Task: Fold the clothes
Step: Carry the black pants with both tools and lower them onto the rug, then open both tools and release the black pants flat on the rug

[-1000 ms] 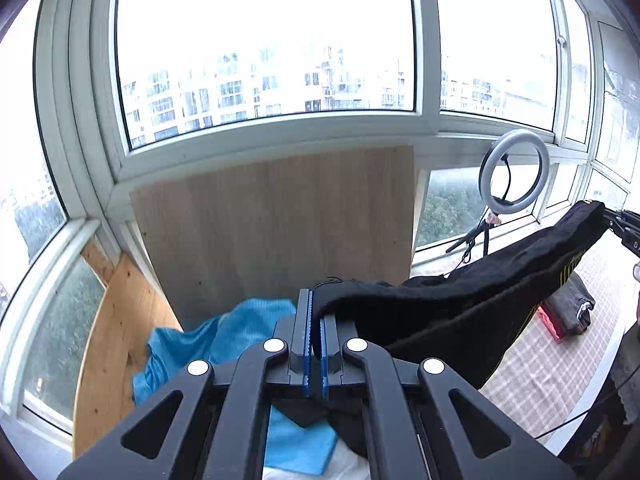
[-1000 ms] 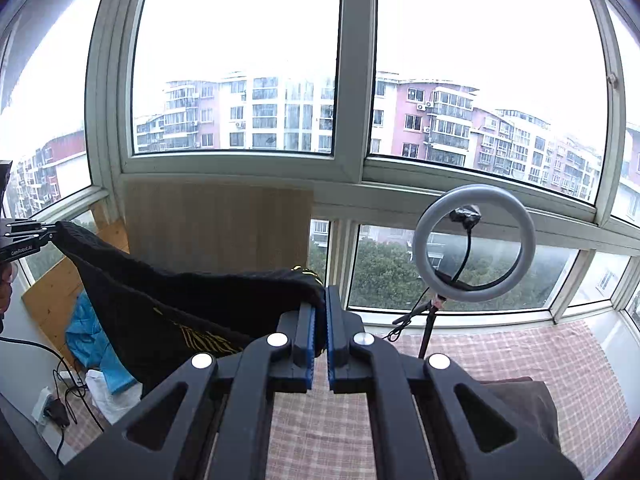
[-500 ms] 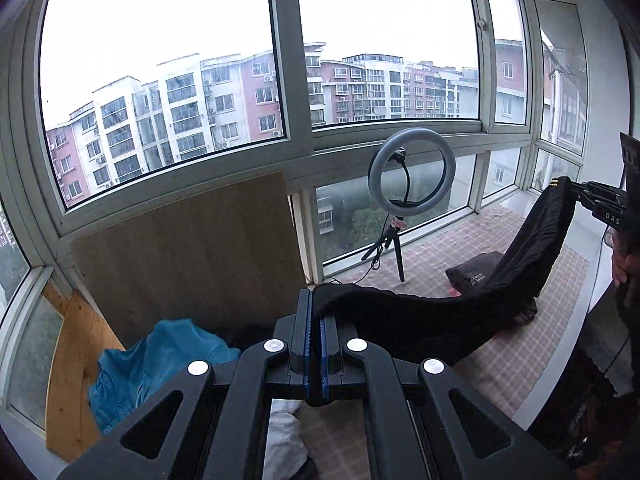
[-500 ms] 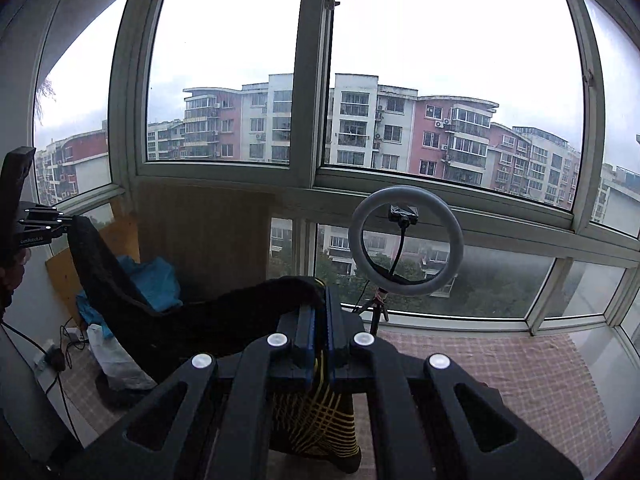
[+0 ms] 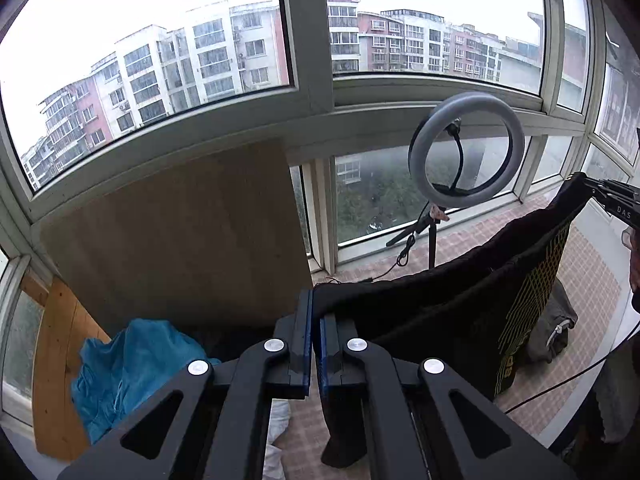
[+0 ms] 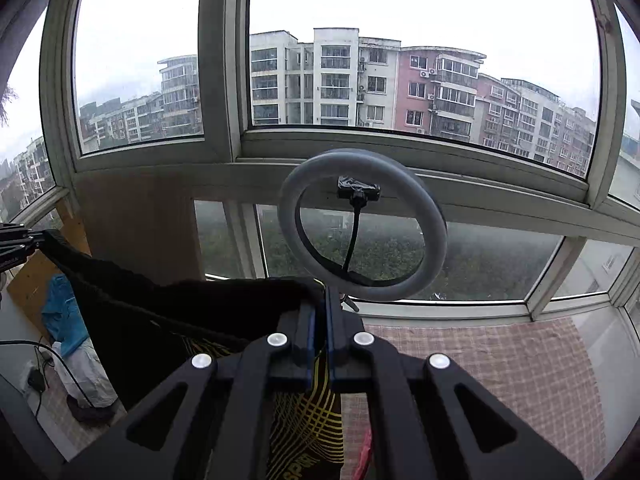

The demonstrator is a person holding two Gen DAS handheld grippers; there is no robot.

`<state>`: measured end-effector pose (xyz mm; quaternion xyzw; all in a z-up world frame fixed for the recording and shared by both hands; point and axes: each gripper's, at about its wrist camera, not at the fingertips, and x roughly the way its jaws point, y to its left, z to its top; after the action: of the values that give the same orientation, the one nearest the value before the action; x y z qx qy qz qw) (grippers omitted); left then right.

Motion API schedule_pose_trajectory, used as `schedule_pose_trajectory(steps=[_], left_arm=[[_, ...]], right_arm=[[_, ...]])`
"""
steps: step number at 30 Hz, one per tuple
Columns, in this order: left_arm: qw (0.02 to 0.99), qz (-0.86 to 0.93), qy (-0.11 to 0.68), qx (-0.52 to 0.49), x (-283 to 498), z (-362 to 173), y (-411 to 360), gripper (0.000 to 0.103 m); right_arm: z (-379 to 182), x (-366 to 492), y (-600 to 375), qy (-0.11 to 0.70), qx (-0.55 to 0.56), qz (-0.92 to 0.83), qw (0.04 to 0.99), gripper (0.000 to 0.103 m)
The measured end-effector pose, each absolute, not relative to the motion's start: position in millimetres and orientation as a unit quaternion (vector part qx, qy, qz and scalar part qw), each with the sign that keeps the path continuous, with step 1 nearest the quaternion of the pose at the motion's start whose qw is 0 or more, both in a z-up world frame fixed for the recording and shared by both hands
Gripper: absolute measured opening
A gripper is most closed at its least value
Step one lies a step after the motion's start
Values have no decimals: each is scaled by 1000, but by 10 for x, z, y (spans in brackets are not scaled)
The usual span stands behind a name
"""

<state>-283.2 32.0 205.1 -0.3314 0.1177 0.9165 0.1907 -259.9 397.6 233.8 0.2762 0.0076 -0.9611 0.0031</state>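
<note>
A black garment with yellow line print [image 5: 448,320] hangs stretched in the air between both grippers. My left gripper [image 5: 314,300] is shut on one top corner of it. My right gripper [image 6: 318,300] is shut on the other corner; the cloth [image 6: 180,316] runs leftward to the left gripper [image 6: 16,240] at the frame edge. The right gripper also shows in the left wrist view [image 5: 612,196] at the far right. The yellow print [image 6: 308,412] hangs below my right fingers.
A ring light on a tripod [image 5: 466,152] stands by the windows, also in the right wrist view [image 6: 362,224]. A wooden board [image 5: 176,236] leans at the left. Blue cloth [image 5: 128,368] lies below it. A dark bag [image 5: 554,328] lies on the checkered mat [image 6: 500,364].
Both grippers have swung and lifted the garment; it now hangs tauter between them, with the yellow print showing in both views. Both stay shut on it.
</note>
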Motion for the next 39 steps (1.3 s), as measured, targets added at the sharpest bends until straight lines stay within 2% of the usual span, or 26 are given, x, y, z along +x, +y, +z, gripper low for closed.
schedule_pose_trajectory(steps=[4, 7, 11, 15, 19, 22, 24, 25, 26, 28, 29, 30, 33, 34, 39], left_arm=[[188, 932, 124, -285, -2291, 2314, 136, 3], [193, 925, 163, -283, -1712, 1961, 54, 3], [196, 893, 164, -371, -1259, 816, -131, 3], [187, 848, 141, -476, -917, -525, -252, 3], [185, 801, 108, -559, -599, -1561, -306, 3], [184, 779, 113, -589, -427, -1898, -332, 3], [184, 770, 105, -601, -393, -1934, -407, 7], [187, 766, 99, -607, -378, -1925, -451, 12], [191, 764, 95, -608, -350, -1885, -495, 21], [197, 767, 105, -601, -259, -1761, -555, 28], [200, 769, 111, -597, -212, -1697, -583, 29], [200, 769, 114, -596, -176, -1646, -602, 29], [208, 766, 118, -597, -123, -1559, -606, 31], [206, 767, 126, -594, -118, -1556, -587, 37], [220, 744, 166, -608, -201, -1846, -488, 36]], right_arm=[[2478, -2124, 3871, 22, 251, -967, 25, 4], [2040, -1710, 3757, 29, 274, -960, 53, 4], [862, -1275, 3589, 24, 360, -929, 85, 4], [-465, -1001, 3384, 17, 460, -885, 74, 4], [-1347, -790, 3333, -2, 536, -842, 57, 4], [-1525, -681, 3293, 10, 564, -824, 61, 4], [-1550, -645, 3278, 18, 576, -814, 69, 5], [-1527, -621, 3297, 14, 576, -814, 73, 7], [-1503, -603, 3317, 10, 577, -813, 80, 11], [-1437, -558, 3352, 8, 580, -810, 94, 22], [-1400, -528, 3364, 9, 578, -810, 98, 32], [-1371, -497, 3364, 13, 574, -812, 102, 37], [-1326, -439, 3340, 23, 568, -815, 115, 38], [-1337, -441, 3321, 28, 565, -816, 118, 38], [-1395, -387, 3131, 71, 570, -805, 149, 38]])
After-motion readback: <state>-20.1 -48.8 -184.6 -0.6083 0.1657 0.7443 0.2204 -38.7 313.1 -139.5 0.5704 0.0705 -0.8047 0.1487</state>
